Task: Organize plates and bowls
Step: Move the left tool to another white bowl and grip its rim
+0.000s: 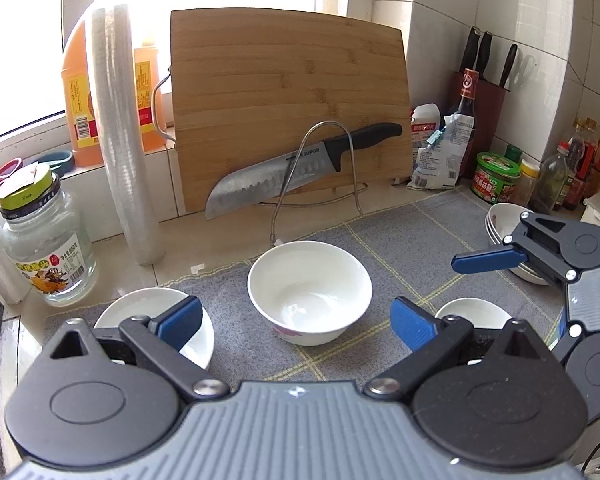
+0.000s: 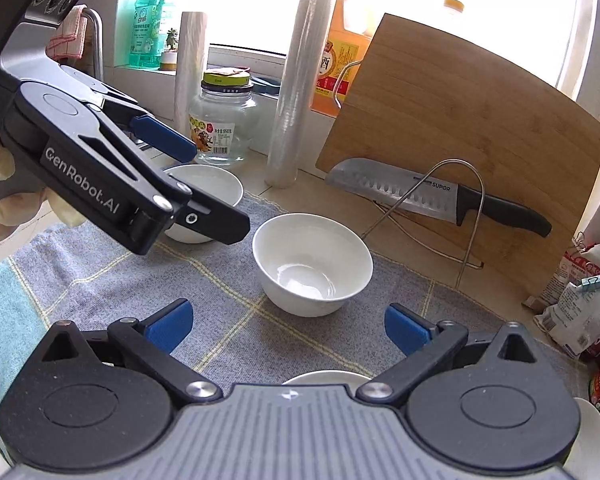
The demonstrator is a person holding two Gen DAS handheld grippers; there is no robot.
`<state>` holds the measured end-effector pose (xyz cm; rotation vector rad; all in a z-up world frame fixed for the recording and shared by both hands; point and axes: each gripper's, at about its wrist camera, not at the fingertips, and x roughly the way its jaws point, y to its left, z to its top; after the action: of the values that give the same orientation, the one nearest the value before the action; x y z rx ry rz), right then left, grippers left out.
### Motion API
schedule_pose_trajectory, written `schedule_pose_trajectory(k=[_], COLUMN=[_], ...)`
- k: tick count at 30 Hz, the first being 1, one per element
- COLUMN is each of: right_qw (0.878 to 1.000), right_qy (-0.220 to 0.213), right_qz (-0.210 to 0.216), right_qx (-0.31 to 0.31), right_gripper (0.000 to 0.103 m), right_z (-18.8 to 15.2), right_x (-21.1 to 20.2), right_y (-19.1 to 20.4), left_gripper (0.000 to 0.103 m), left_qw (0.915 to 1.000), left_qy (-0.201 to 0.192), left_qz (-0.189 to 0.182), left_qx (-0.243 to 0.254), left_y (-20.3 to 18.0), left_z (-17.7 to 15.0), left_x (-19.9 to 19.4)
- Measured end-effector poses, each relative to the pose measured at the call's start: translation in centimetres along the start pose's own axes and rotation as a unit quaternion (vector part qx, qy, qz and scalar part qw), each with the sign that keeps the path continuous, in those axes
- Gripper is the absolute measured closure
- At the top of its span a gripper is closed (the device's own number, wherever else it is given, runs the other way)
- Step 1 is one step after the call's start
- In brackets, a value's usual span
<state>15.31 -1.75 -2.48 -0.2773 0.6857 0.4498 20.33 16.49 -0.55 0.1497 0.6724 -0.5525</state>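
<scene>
While we hold both tongs wide and empty, left tongs (image 1: 296,322), right tongs (image 2: 287,326), white bowl (image 1: 309,291) upright on grey cloth (image 1: 400,240) on worktop, between the tips, knife (image 1: 296,166) against board (image 1: 288,92) behind.

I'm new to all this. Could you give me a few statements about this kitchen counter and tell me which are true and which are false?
1. The middle bowl is empty. True.
2. The left gripper is clamped on that bowl. False: its jaws stand open and hold nothing.
3. The knife rests in front of the upright cutting board. True.
4. The right gripper holds a plate. False: its jaws are open and empty.
5. The bowls sit on bare stone. False: they sit on a grey checked cloth.
</scene>
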Motion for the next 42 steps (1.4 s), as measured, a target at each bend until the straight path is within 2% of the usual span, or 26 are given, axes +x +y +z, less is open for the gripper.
schedule_pose_trajectory(k=[12, 18, 24, 32, 37, 42], right_qw=[1.000, 0.999, 0.998, 0.997, 0.996, 0.995], right_qy=[0.028, 0.046, 0.058, 0.071, 0.079, 0.086], right_qz=[0.004, 0.007, 0.017, 0.036, 0.048, 0.053], right_qx=[-0.009, -0.007, -0.014, -0.013, -0.004, 0.004], right_gripper=[0.000, 0.000, 0.000, 0.000, 0.000, 0.001], right_z=[0.5, 0.9, 1.1, 1.3, 1.4, 1.6], right_x=[3.2, 5.2, 6.8, 8.5, 9.5, 10.4], right_y=[-1.0, -2.0, -2.4, -2.9, -3.4, -3.9], left_gripper=[0.003, 0.003, 0.005, 0.022, 0.029, 0.032], left_qw=[0.9980, 0.9943, 0.9902, 0.9852, 0.9831, 0.9824], left_qy=[0.052, 0.091, 0.121, 0.151, 0.163, 0.167], left_qz=[0.011, 0.010, -0.011, -0.034, -0.041, -0.051], left_qx=[0.034, 0.055, 0.069, 0.075, 0.074, 0.066], left_y=[1.2, 1.4, 1.4, 1.6, 1.8, 1.9], left_z=[3.7, 4.3, 4.2, 4.2, 4.0, 4.1], left_x=[5.6, 9.1, 11.3, 13.1, 13.7, 13.9])
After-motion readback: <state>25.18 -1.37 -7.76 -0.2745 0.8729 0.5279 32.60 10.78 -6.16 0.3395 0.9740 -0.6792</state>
